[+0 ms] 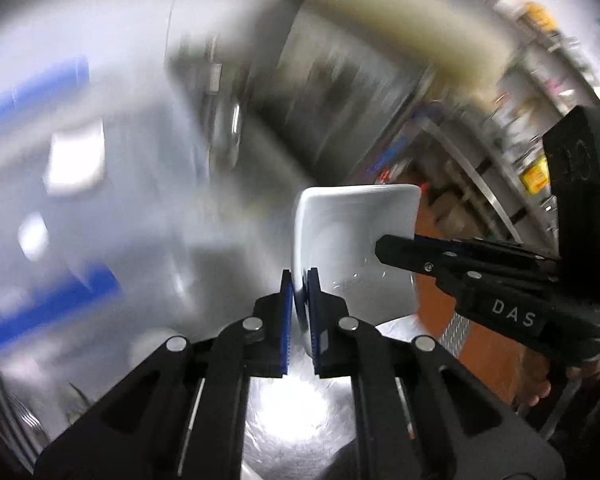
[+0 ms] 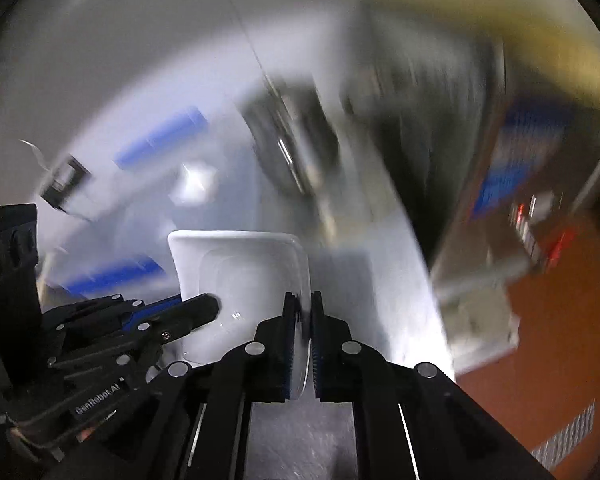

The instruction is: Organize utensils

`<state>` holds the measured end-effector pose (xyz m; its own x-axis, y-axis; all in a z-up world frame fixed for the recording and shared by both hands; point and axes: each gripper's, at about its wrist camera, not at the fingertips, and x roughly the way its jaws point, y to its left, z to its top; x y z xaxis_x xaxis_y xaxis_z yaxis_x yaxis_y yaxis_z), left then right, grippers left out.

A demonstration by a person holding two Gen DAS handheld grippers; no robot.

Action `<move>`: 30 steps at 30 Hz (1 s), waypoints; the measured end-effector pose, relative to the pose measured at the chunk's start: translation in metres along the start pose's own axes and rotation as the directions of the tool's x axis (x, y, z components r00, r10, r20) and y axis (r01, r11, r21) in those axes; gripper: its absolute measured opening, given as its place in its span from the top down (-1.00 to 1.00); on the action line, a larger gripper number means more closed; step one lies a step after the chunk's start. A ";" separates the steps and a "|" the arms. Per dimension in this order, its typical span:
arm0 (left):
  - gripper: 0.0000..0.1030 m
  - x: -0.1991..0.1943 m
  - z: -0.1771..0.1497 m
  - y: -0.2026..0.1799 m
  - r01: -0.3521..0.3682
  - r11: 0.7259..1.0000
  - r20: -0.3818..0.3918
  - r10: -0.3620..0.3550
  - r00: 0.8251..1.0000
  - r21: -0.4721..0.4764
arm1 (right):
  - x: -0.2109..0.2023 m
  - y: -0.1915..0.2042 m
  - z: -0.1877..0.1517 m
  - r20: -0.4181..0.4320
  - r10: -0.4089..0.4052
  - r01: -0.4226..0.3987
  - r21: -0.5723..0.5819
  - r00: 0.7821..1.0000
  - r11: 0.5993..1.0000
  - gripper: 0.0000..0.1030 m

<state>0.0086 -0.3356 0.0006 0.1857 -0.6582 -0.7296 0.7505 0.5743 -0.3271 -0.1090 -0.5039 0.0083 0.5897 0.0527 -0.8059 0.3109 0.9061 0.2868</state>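
Two-handed carry of white dish [image 1: 356,240].
Left gripper [image 1: 300,312] and right gripper [image 2: 302,340] each clamp opposite rims; next: level set-down.

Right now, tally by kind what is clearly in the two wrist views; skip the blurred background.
White square dish: 1, pinched on opposite rims by both grippers
Black two-finger grippers: 2, the left gripper and the right gripper
Steel counter: 1
Total: 4
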 end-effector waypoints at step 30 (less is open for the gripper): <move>0.86 0.114 0.117 0.293 -0.197 0.958 -0.338 0.119 0.934 -0.207 | 0.304 0.143 0.172 -0.436 -0.172 0.145 -0.095 0.884 0.985 0.73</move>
<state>0.3241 -0.2991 -0.1085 0.0482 -0.3815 -0.9231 0.5511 0.7809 -0.2940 0.2430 -0.4301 -0.1070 0.1429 0.0741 -0.9870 0.3211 0.9398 0.1170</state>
